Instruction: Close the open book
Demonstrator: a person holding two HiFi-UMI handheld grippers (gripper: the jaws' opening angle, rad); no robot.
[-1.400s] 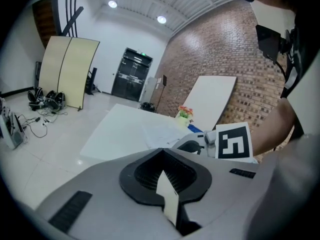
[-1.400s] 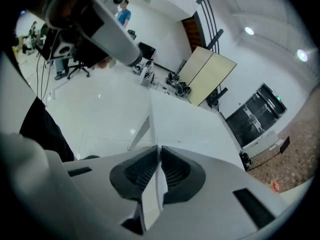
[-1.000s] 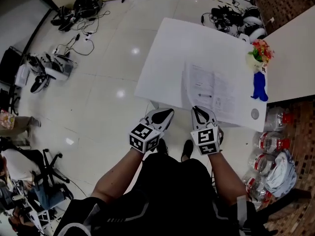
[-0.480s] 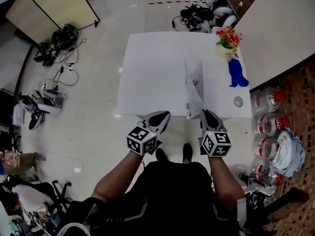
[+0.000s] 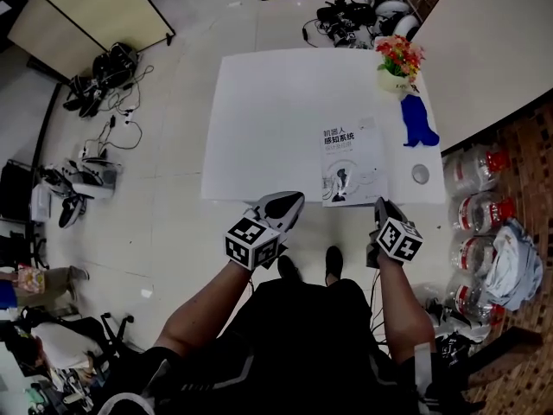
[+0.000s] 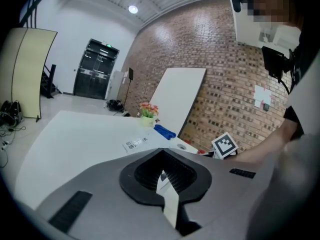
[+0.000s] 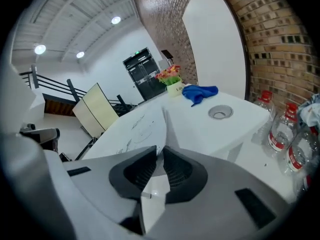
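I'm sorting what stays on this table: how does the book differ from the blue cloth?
The book is a flat white rectangle with dark print; the blue cloth is a crumpled, irregular shape. The book lies closed at the near edge of the white table; the blue cloth lies farther back at its right edge, near the potted flowers. Both rest on that table.

My right gripper: jaws barely apart, empty. Book flat at 12 o'clock, blue cloth at 1.
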